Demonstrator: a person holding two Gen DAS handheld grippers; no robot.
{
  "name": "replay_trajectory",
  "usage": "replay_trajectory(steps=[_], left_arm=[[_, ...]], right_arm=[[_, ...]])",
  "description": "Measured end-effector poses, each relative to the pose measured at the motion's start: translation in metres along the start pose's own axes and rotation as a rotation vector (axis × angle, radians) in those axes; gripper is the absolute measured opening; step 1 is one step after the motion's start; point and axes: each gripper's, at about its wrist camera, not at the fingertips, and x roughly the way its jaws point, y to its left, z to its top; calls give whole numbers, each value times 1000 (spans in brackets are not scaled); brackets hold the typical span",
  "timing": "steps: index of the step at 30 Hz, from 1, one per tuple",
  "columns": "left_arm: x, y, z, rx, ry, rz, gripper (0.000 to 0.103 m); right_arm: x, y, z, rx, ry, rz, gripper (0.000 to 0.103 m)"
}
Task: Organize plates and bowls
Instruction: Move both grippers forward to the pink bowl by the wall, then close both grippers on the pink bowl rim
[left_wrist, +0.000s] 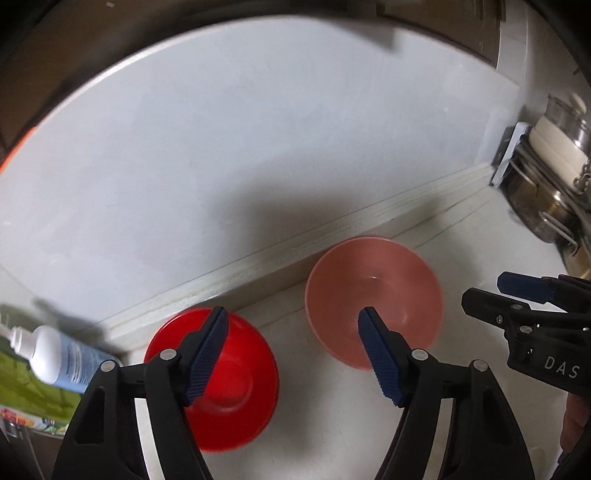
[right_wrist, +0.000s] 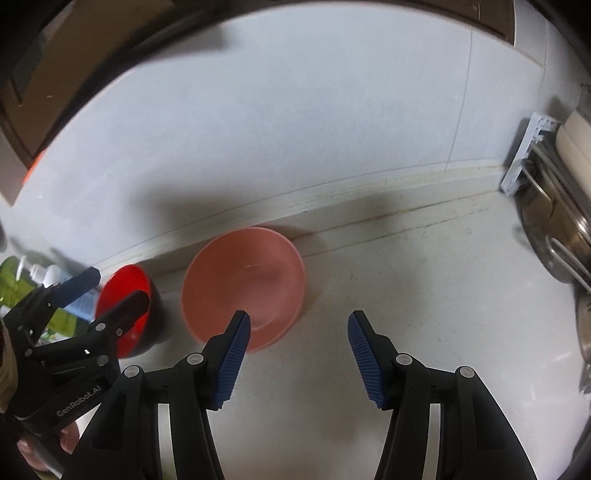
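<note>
Bowls, round glossy red (left_wrist: 221, 380) and matte pink (left_wrist: 373, 299), both grippers' ribbed fingers (left_wrist: 207, 354) apart, empty.

Red bowl (left_wrist: 225, 384): glossy, smooth plastic.
Pink bowl (left_wrist: 373, 291): smooth plastic, softer sheen.
Surface (right_wrist: 424, 280): pale, smooth, faintly streaked.
Pots (left_wrist: 546, 206): polished metal.
Bottle (left_wrist: 62, 360): white plastic, printed label.
Fingers (right_wrist: 232, 362): black matt plastic with ribbed blue pads.

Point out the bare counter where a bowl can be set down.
Bare counter lies between the pink bowl and the metal dish rack. Left is crowded: red bowl beside the white bottle.
</note>
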Motion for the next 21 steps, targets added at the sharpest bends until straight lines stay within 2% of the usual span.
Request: replay_trajectory(steps=[4, 13, 15, 21], left_arm=[[22, -4, 6, 4, 33, 4, 65], [61, -15, 8, 11, 114, 0, 49], [66, -17, 8, 14, 127, -2, 41], [80, -20, 6, 1, 180, -33, 23]], right_arm=[[17, -5, 5, 52, 30, 5, 54], [46, -13, 13, 101, 101, 32, 40], [49, -13, 13, 103, 109, 34, 39], [61, -12, 13, 111, 138, 37, 27]])
